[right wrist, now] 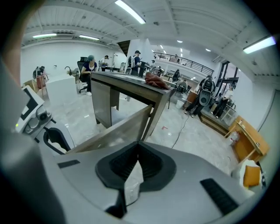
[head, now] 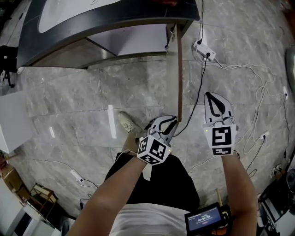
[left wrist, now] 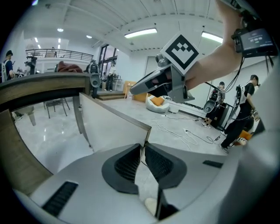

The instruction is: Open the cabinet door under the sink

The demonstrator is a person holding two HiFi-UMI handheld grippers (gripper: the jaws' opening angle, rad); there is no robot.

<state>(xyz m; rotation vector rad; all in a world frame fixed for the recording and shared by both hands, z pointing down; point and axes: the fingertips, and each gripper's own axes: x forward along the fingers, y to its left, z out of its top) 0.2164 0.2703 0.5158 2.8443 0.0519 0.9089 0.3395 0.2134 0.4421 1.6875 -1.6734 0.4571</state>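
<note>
Cabinet door (head: 179, 73) under the sink: standing open and angled out over the floor toward the person. The head view shows it edge-on as a thin brown strip. Hinge end is at the cabinet's right corner; free end is close in front of the grippers.

Nearest: dark shorts (head: 156, 184), a small screen unit (head: 207, 220) at the waist, 2 bare forearms. 1 shoe (head: 128, 122) on the grey tile floor (head: 83, 101), to the left of the left gripper.

Left gripper (head: 171, 122): points at the door's free end from just beside it, on its left. In its own view the pads (left wrist: 127, 164) are apart by a narrow slit only, with nothing in the slit. The door's corner sits just past the tips. Contact with the door: cannot tell.

Right gripper (head: 211, 97): right of the door and clear of it. In its own view the pads (right wrist: 155, 166) are pressed together at the tips and hold nothing. Door and cabinet lie ahead of it.

Farther: cabinet (head: 133, 41) with a pale panel showing, under the dark counter (head: 92, 39) that holds the white basin (head: 69, 14). Power strip (head: 204, 50) on the floor to the right of the cabinet. White cables (head: 258, 92) loop across the tiles on the right.
</note>
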